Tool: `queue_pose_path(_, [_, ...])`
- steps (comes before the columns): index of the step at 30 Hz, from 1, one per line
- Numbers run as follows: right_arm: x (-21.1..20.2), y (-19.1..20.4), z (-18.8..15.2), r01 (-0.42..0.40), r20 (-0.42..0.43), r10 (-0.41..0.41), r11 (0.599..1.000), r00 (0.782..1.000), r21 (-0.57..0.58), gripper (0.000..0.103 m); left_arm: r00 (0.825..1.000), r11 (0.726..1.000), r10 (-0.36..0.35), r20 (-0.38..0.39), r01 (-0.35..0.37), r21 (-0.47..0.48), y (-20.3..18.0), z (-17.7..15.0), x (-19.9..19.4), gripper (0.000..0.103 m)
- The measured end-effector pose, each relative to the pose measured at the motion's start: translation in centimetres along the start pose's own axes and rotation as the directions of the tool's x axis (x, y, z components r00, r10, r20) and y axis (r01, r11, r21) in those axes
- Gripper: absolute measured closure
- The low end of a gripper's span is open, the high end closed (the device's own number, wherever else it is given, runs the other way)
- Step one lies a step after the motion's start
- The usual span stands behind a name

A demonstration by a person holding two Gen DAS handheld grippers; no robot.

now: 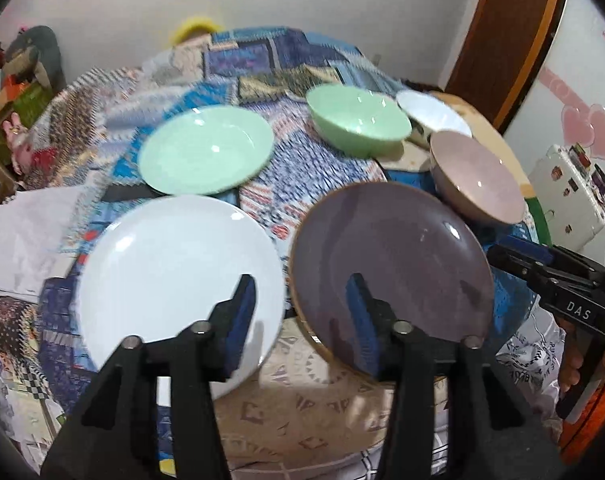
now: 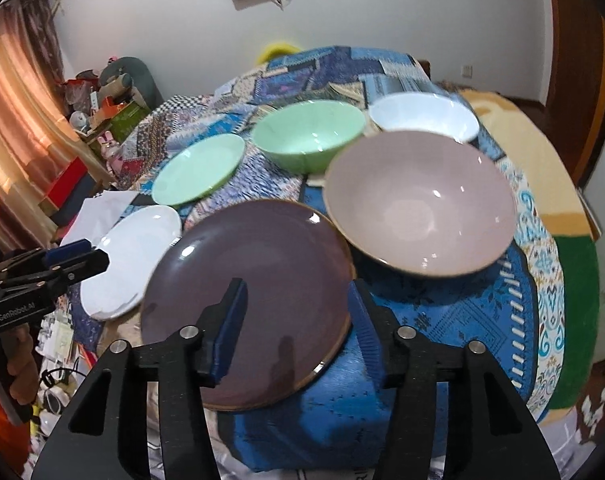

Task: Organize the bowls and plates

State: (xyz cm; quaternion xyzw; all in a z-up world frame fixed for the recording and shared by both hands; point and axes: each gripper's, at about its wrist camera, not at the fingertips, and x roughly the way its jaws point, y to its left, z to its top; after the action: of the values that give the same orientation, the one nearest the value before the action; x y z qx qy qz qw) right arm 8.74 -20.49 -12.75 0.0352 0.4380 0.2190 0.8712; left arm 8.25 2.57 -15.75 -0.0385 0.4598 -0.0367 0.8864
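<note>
On the patchwork-covered bed (image 2: pixel 462 312), your part-open, empty left gripper (image 1: pixel 302 312) and right gripper (image 2: pixel 296 312) hover over the round purple ceramic plate (image 2: pixel 254 280), crowded between the round white plate (image 1: pixel 174 272) and the pink ceramic bowl (image 2: pixel 422 200).

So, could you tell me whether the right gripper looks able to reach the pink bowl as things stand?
Probably yes: the right gripper is open and empty, and the pink bowl sits just beyond it with nothing between.
</note>
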Motion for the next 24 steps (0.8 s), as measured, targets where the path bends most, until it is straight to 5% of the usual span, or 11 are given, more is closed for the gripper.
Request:
queue_pose_path(11, [0.8,5.3,1.8,-0.068,0.026,0.071,0.992,0.997,-0.106,0.038,0.991,0.993,0.087,0.099,-0.079,-0.088,5.2,-1.2,-4.3,0.023])
queue_pose_path(24, [6.6,9.8,3.8,-0.114,-0.083,0.097,0.968,0.992,-0.225,0.033,0.989,0.973,0.140,0.037,-0.131,-0.190,11.5,-3.8,-3.0,0.019])
